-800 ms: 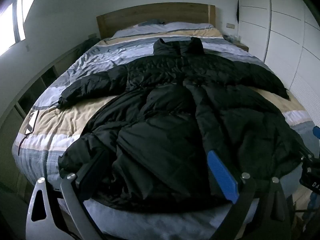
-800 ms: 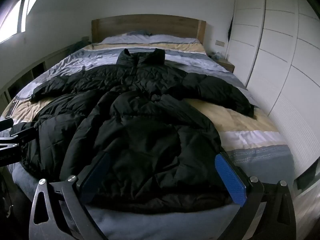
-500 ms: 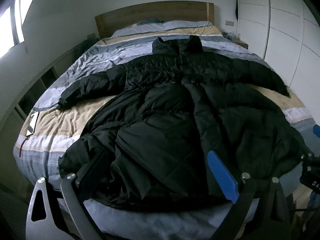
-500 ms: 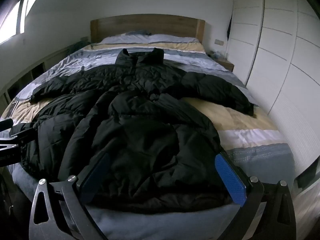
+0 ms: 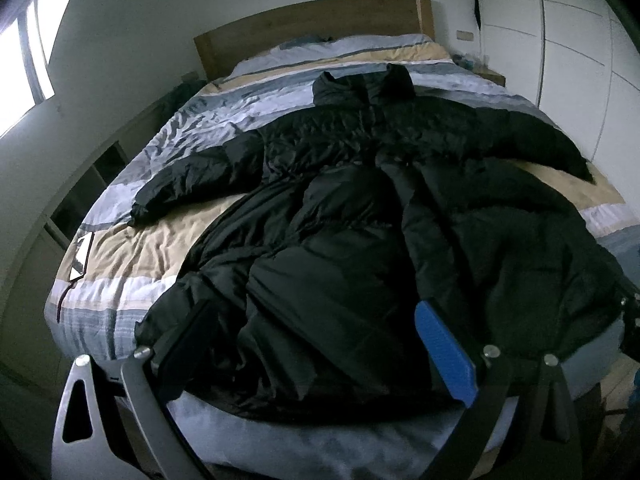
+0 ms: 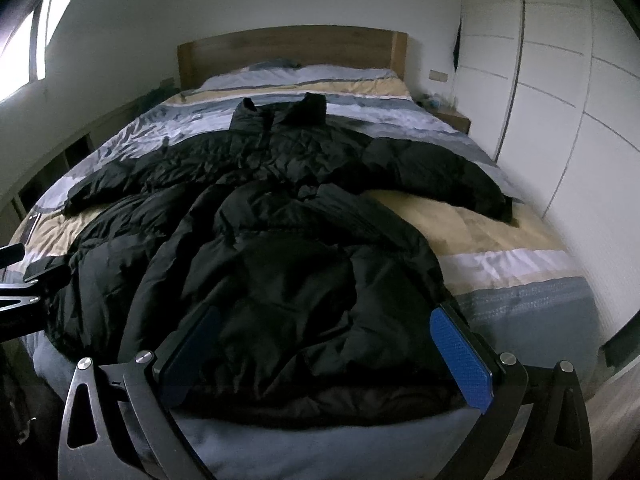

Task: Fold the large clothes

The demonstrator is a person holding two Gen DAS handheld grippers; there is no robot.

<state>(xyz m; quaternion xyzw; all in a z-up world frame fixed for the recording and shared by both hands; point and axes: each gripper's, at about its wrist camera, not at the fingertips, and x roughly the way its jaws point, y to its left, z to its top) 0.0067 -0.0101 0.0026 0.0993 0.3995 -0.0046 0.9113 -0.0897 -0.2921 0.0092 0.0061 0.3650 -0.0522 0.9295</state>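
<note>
Both hand-held grippers hover at the foot of the bed [image 5: 120,248], tilted down toward it: the left hand-held gripper [image 5: 316,344] and the right hand-held gripper [image 6: 324,354] each stand wide apart with nothing between the blue pads. A long black puffer coat [image 5: 360,248] lies spread on the striped bedding, collar toward the wooden headboard [image 6: 292,56], sleeves out to either side, hem bunched at the near edge. That hem sits just ahead of and below both pairs of fingers, apart from them. White wardrobe doors [image 6: 560,120] line the right wall.
</note>
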